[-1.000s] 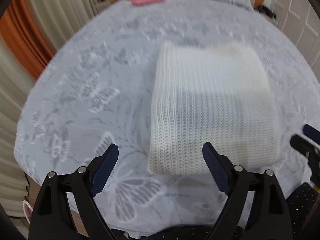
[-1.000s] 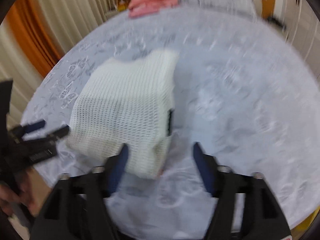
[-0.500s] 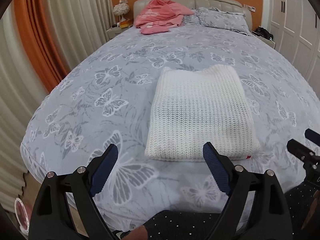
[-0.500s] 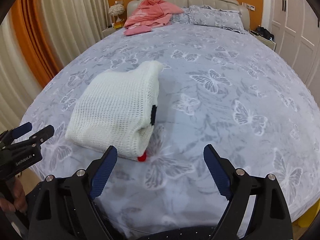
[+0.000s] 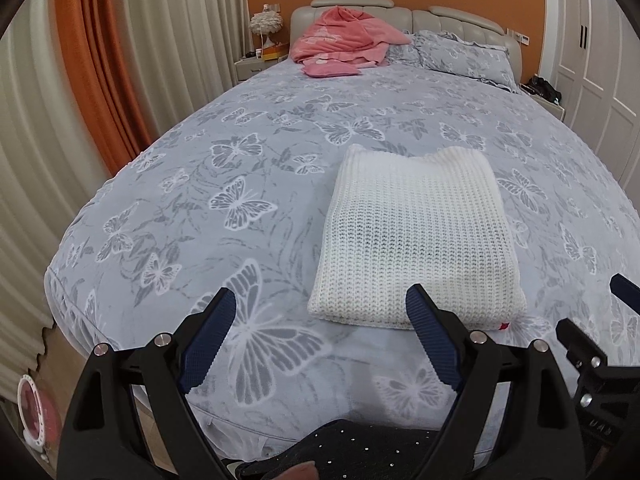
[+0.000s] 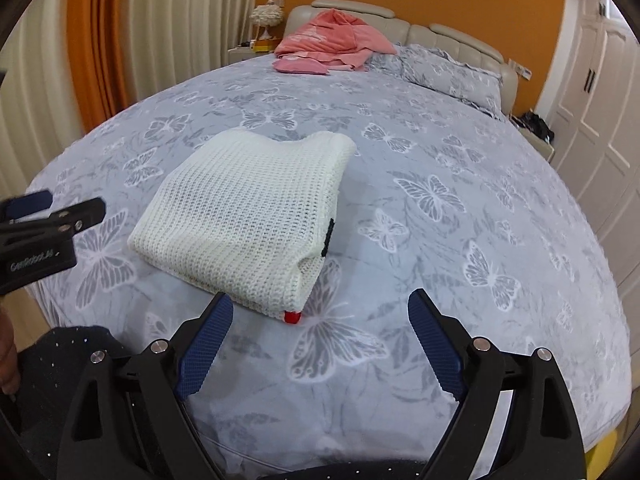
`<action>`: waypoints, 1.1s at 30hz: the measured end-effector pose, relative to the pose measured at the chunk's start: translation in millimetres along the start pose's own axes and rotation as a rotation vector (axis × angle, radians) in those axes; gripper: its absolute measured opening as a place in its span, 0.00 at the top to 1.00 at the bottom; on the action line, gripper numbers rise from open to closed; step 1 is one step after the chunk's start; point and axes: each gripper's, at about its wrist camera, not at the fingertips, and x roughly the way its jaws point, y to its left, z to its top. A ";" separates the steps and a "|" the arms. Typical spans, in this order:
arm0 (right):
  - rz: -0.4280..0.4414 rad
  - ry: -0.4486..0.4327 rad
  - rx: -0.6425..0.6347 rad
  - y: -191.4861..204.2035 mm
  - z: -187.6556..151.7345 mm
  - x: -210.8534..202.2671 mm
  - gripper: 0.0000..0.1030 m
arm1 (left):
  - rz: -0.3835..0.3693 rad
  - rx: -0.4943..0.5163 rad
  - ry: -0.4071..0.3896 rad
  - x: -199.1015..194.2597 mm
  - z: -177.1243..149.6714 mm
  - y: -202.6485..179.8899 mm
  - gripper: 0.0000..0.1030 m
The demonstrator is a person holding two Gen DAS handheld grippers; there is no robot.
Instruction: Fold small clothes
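**A:** Where does the folded white knit sweater (image 5: 416, 240) lie from each tool?

**B:** It rests flat on the bed (image 5: 248, 152), near the foot edge. From the left tool (image 5: 316, 336) it sits ahead and a little to the right, its near hem just beyond the right-hand pad. From the right tool (image 6: 320, 336) it sits ahead and to the left, its near corner with the red tag (image 6: 292, 317) just beyond the left-hand pad.

**A:** So which is nearer?

**B:** Both are close; I'd judge neither clearly nearer. The bundle's long axis runs away from the person, toward the headboard.

**A:** And the tools themselves?

**B:** Both stand wide apart with nothing between the pads; only bedspread shows in the gap.

**A:** Texture?

**B:** Chunky open-stitch knit, soft and thick, layered into a neat rectangle with rounded folded edges and a small black label (image 6: 329, 238) on one side. The bedspread is smooth grey-blue with white butterflies. A crumpled pink garment (image 5: 344, 40) lies far off by the pillows.
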 end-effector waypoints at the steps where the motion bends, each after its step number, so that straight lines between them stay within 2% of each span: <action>1: 0.003 0.004 0.019 -3.8 0.3 0.9 0.16 | 0.002 -0.002 -0.002 -0.4 -0.2 0.7 0.18; 19: -0.011 0.013 0.077 -13.0 -0.3 3.7 0.16 | 0.013 0.063 -0.016 -4.0 0.0 -11.9 0.18; 27: -0.083 0.030 0.074 -7.2 1.5 7.7 0.16 | 0.032 0.078 -0.003 -2.2 -0.6 -18.2 0.18; 33: -0.079 0.029 0.094 -6.0 1.9 6.0 0.16 | 0.040 0.083 0.002 -1.7 -1.3 -20.2 0.18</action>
